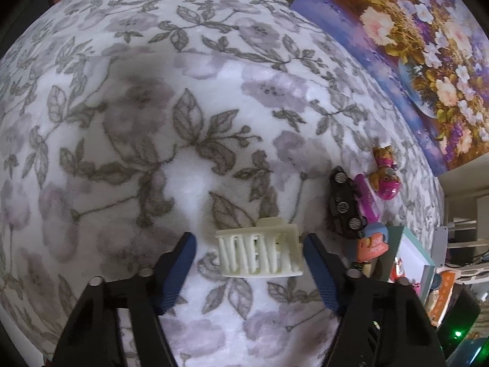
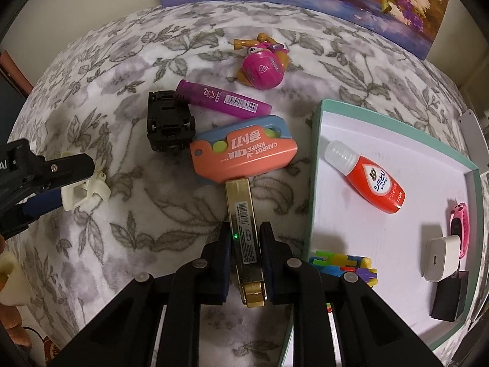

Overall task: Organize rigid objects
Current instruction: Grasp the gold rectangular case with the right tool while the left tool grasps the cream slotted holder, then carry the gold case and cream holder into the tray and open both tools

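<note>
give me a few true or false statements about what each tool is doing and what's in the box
1. The right tool is shut on the slim gold metal bar. True.
2. The left tool is clamped on the cream plastic hair claw clip. False: its fingers stand open on either side.
3. The orange bottle with white cap lies inside the teal-rimmed white box. True.
4. The black toy car is in the box. False: it lies on the floral blanket.
</note>
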Action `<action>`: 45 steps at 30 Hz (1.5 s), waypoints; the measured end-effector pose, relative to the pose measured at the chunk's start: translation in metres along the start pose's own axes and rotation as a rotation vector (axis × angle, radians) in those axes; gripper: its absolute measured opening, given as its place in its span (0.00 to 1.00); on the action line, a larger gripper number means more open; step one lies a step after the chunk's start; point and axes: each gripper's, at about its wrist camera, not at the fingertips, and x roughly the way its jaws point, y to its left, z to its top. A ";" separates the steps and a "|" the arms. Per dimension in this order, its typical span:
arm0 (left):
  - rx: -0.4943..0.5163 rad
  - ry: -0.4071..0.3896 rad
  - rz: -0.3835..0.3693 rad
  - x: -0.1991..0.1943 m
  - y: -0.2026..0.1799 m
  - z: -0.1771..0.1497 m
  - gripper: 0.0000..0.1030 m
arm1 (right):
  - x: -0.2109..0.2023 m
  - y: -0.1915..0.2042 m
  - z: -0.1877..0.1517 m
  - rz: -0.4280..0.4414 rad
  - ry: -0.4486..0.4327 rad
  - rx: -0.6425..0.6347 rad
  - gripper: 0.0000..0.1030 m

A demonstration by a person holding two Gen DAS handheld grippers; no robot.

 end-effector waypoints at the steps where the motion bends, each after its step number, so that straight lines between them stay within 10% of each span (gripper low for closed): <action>1: 0.003 0.000 -0.012 -0.001 -0.002 0.000 0.58 | 0.000 0.000 0.000 0.002 -0.001 0.002 0.16; 22: 0.080 -0.116 -0.022 -0.048 -0.037 -0.003 0.56 | -0.057 -0.026 0.016 0.096 -0.114 0.046 0.15; 45: 0.376 -0.093 -0.027 -0.034 -0.173 -0.070 0.56 | -0.074 -0.184 0.003 -0.042 -0.152 0.340 0.15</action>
